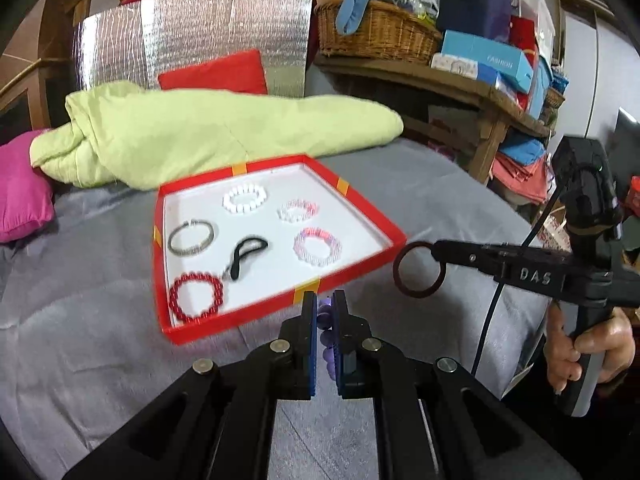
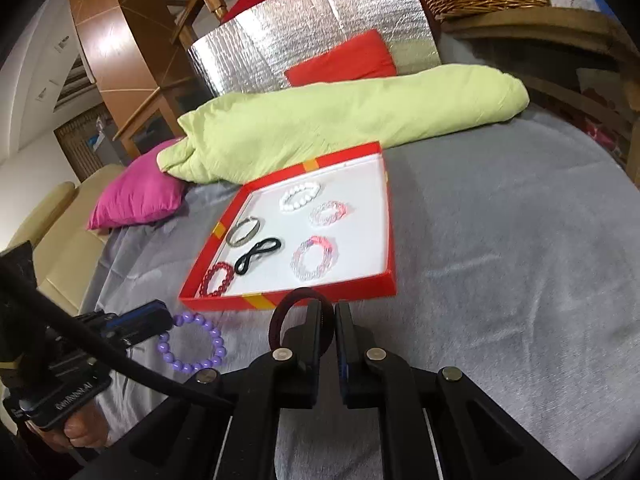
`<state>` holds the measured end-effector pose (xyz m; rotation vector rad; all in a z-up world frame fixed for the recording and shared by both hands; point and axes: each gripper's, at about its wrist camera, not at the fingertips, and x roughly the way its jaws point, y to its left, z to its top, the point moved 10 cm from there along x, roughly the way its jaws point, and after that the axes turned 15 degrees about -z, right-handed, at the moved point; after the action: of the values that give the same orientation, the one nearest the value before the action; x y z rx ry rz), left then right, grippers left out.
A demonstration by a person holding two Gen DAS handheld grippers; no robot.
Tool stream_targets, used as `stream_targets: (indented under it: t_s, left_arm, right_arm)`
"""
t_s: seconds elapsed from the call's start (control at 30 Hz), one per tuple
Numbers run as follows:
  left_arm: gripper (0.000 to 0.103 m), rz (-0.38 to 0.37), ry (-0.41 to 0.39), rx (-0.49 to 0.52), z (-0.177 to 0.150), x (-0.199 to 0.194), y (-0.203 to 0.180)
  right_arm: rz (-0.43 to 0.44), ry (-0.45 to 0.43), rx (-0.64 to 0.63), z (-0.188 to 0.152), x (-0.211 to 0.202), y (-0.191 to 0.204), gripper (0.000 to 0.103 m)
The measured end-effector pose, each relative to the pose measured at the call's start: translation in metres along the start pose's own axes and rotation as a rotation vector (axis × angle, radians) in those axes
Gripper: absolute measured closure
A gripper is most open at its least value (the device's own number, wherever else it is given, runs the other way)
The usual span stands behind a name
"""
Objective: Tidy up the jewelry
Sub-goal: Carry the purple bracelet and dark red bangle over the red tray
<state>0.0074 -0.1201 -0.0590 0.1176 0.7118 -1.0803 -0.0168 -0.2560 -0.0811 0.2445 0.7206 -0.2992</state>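
left gripper (image 1: 325, 300) tilted down, purple bracelet (image 2: 192, 344) pinched

Low in the centre of the frame, the left tongs (image 1: 324, 300) stand closed on a purple bead bracelet (image 1: 326, 338), its beads showing in the narrow gap between the blue pads. At the right edge a hand (image 1: 588, 352) grips the handle of the right tongs (image 1: 434, 249), whose tips pinch a dark ring-shaped band (image 1: 418, 270) that hangs just right of the red tray (image 1: 360, 258). The tray lies on a grey bed cover (image 1: 100, 320) in mid-frame and holds a white bead bracelet (image 1: 245, 197), two pinkish ones (image 1: 298, 210) (image 1: 317, 246), a silver bangle (image 1: 191, 237), a black loop (image 1: 250, 254) and a red bead bracelet (image 1: 196, 296). A light green quilt (image 1: 224, 128) lies behind it.
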Motion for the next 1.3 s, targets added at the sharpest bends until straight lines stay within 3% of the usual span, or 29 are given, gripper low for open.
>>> stream_targets:
  t_s: [0.33,0.57,1.0,1.3]
  left_arm:
    - [0.096,0.011,-0.134,-0.034,0.049,-0.01,0.02]
    - [0.096,0.01,-0.175,-0.086,0.067,0.002,0.037]
    - [0.096,-0.018,-0.113,-0.09,0.065,0.042,0.033]
    - [0.096,-0.022,-0.053,-0.102,0.056,0.062,0.035]
  right_arm:
    - [-0.051,-0.045,0.001,0.029,0.001,-0.001,0.095]
    - [-0.079,-0.028,0.009,0.047,0.017,-0.003,0.095]
    - [-0.182,-0.007,-0.066,0.086,0.077,-0.007,0.095]
    - [-0.195,0.032,-0.103,0.087,0.107,-0.001,0.095]
